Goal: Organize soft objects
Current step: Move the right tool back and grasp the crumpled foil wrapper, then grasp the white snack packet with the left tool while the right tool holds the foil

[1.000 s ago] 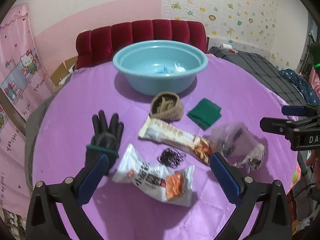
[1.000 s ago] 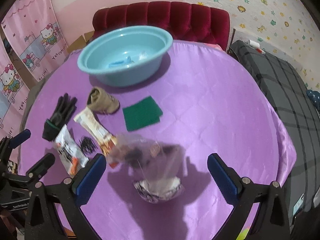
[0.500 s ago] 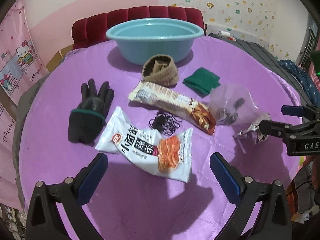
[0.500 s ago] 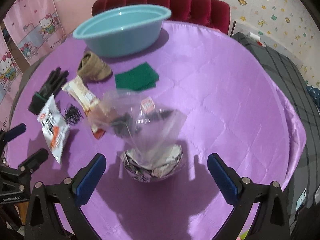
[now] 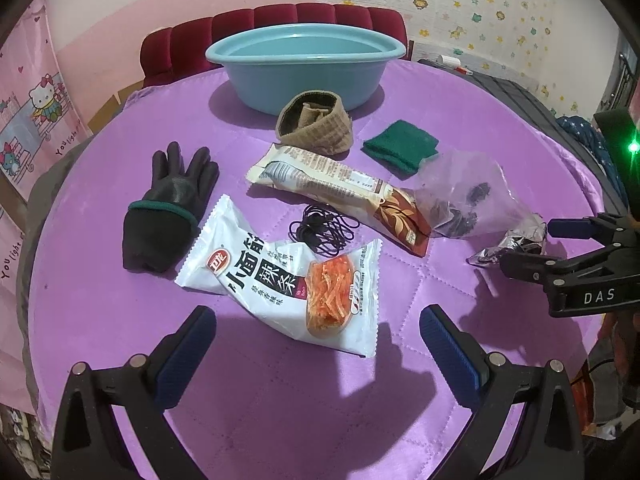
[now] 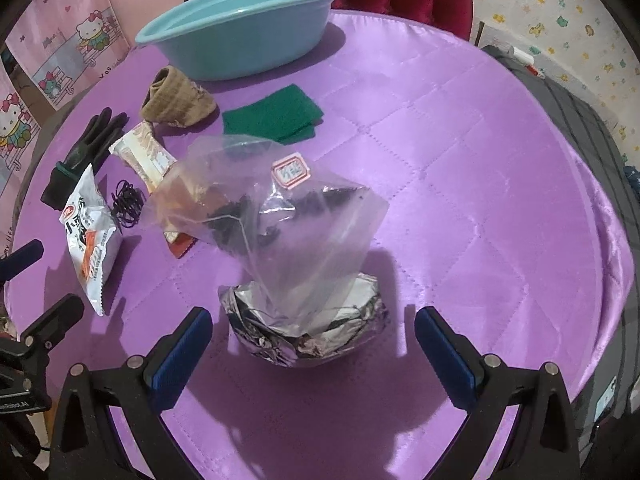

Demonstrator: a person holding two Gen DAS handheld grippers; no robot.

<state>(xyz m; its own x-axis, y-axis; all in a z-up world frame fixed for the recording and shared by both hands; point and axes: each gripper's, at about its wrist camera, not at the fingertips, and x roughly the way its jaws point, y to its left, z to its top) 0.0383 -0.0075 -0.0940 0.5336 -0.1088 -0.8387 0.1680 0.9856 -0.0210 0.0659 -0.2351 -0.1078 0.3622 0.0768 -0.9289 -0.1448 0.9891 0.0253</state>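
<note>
While we look along the left gripper [image 5: 318,330], we find its blue-padded fingers [image 5: 186,354] spread wide and holding nothing, poised above the purple quilted tablecloth [image 5: 460,92]. Just beyond the fingertips lies a white snack packet [image 5: 280,276] with an orange picture on it. Left of it rests a black glove [image 5: 168,208], fingers pointing away from us. A tangle of black hair ties [image 5: 324,230] sits behind the packet, touching its far edge, and a long beige and brown wrapper [image 5: 340,188] lies slantwise beyond that. Farther back we see a rolled tan sock [image 5: 316,126], a folded green cloth [image 5: 400,148] to its right, and a light blue basin [image 5: 304,70] at the far side of the table. At the right, a clear plastic bag [image 5: 468,196] overlaps the wrapper's brown end, with a crumpled foil wrapper [image 5: 516,242] at its near corner. The right gripper [image 5: 532,246] reaches in from the right edge, its tips at that foil.

From the right wrist, we see the right gripper [image 6: 312,344] also spread wide, gripping nothing, with the foil wrapper [image 6: 304,332] lying between its fingers. The clear bag [image 6: 272,216] rises from the foil, dark bits inside and a pink label on its face. Green cloth [image 6: 272,114], sock [image 6: 176,100], glove [image 6: 86,148], hair ties [image 6: 128,202], packet [image 6: 90,236] and basin [image 6: 240,36] lie beyond and to the left.
</note>
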